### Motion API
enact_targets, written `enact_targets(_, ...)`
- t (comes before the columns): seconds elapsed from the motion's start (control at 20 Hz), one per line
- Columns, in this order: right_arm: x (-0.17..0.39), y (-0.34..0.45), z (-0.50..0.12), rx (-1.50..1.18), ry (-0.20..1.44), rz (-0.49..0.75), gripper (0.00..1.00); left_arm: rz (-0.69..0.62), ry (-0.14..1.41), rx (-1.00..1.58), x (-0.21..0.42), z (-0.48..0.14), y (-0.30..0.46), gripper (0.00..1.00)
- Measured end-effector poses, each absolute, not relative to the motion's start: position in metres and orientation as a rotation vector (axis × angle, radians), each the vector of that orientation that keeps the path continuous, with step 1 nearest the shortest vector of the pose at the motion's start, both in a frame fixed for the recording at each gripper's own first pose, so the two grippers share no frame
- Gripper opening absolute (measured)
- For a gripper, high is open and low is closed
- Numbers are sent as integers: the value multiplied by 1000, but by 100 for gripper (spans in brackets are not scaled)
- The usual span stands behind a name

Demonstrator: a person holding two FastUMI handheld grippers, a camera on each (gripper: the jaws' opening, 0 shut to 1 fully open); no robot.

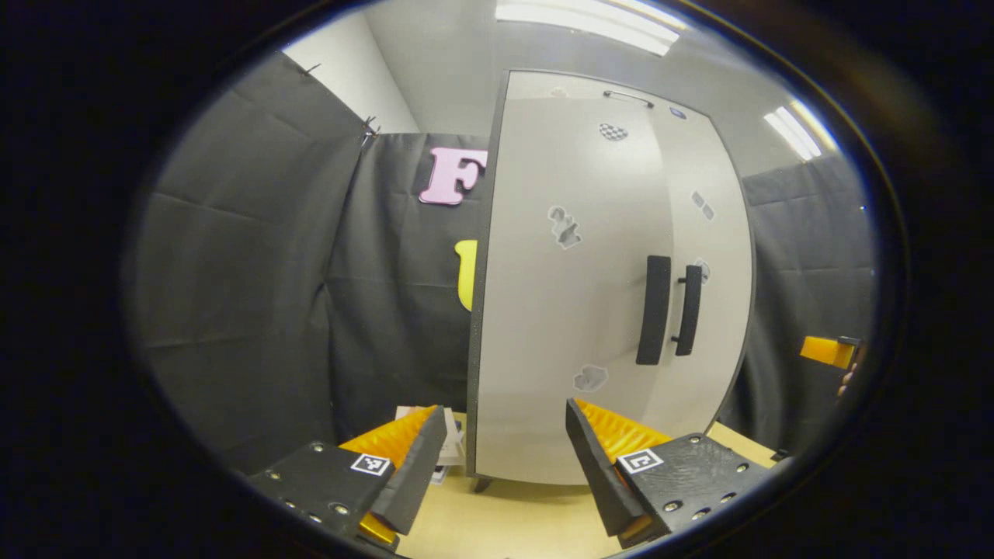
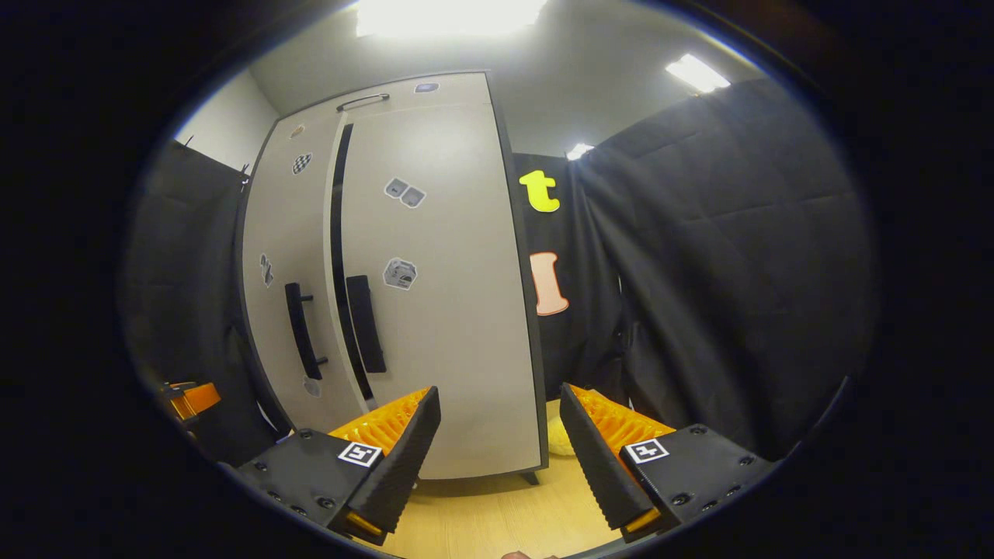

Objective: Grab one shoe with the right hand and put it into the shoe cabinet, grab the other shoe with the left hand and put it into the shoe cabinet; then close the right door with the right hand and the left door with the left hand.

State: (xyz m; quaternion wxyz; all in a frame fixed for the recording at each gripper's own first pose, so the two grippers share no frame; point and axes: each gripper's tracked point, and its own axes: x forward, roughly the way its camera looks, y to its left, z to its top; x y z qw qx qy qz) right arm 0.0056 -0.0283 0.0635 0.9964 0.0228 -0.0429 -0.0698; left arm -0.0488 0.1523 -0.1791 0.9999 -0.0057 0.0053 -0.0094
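Observation:
The shoe cabinet [image 1: 559, 310] stands upright on a light wooden surface, pale grey with dark edges. Its two black handles [image 1: 655, 309] sit side by side near the middle seam. In the left gripper view both doors look shut. In the right gripper view the cabinet [image 2: 450, 310] shows a narrow dark strip between the doors beside the handles [image 2: 365, 322]. My left gripper [image 1: 505, 411] is open and empty, close in front of the left door's lower part. My right gripper [image 2: 498, 392] is open and empty before the right door's lower corner. The right gripper [image 1: 827, 351] also appears at the far right.
Black cloth walls close in on both sides and behind the cabinet. White flat items [image 1: 450, 442] lie by the cabinet's left foot. A pale yellow object [image 2: 555, 442] sits on the surface behind its right corner. The left gripper [image 2: 190, 397] shows at the far left.

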Motion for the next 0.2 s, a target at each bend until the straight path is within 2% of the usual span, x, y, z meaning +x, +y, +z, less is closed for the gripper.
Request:
enact_targets(0.05,7,-28,63,41,-83,-140,98,-12,8,-13,-46,-179,153,89)
enact_targets(0.1,8,-28,63,38,-81,-143,92,-8,8,-16,-43,-180,154,89)
enact_targets(0.15,9,-28,63,36,-80,-144,92,-5,7,-22,-42,-180,155,89)
enact_targets(0.2,11,-27,63,37,-77,-143,92,-3,8,-28,-39,-180,156,82)
